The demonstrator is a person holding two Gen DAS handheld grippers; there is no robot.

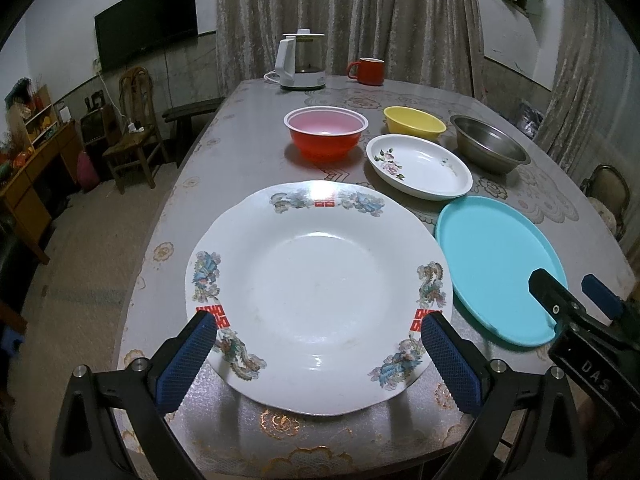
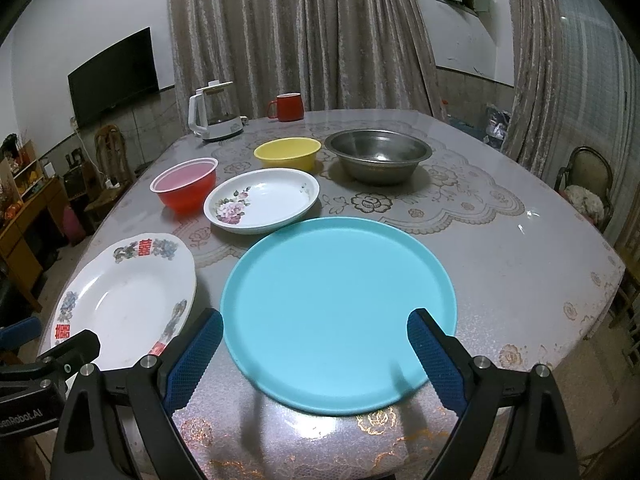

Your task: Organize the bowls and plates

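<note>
Both my grippers, left [image 1: 318, 354] and right [image 2: 316, 350], hang spread (nothing gripped yet), so next I pinch the round white dragon-patterned plate [image 1: 320, 292] for stacking.

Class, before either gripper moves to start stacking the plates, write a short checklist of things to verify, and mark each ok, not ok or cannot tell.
1. Left gripper open, over the dragon-pattern plate: ok.
2. Right gripper open, over the turquoise plate: ok.
3. Both plates lie flat and bare: ok.
4. Plates already stacked: not ok; floral plate also lies apart.
5. Bowls nested: not ok; red bowl, yellow bowl and steel bowl stand separately.
6. Whether the two near plates' rims touch: cannot tell.
</note>
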